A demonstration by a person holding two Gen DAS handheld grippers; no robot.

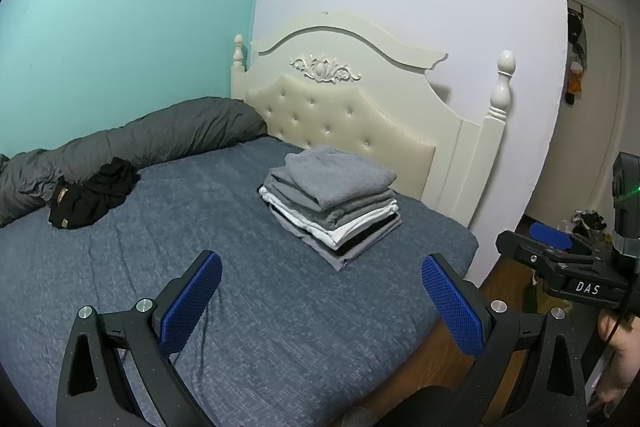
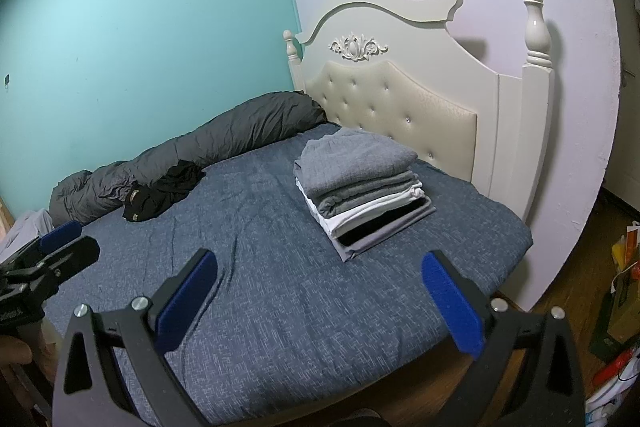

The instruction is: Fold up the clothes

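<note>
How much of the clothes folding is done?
Most of it: a neat stack of folded clothes sits near the headboard. Nothing is in hand; the left gripper and right gripper are open and empty. Left: the crumpled black garment.

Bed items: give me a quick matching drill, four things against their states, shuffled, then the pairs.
Things:
1. Stack
2. Black garment
3. Duvet
4. Left gripper

States:
A. Rolled along the teal wall
B. Open, empty, above the bed
C. Folded, near the headboard
D. Crumpled, unfolded, beside the duvet

Pairs: 1-C, 2-D, 3-A, 4-B
</note>
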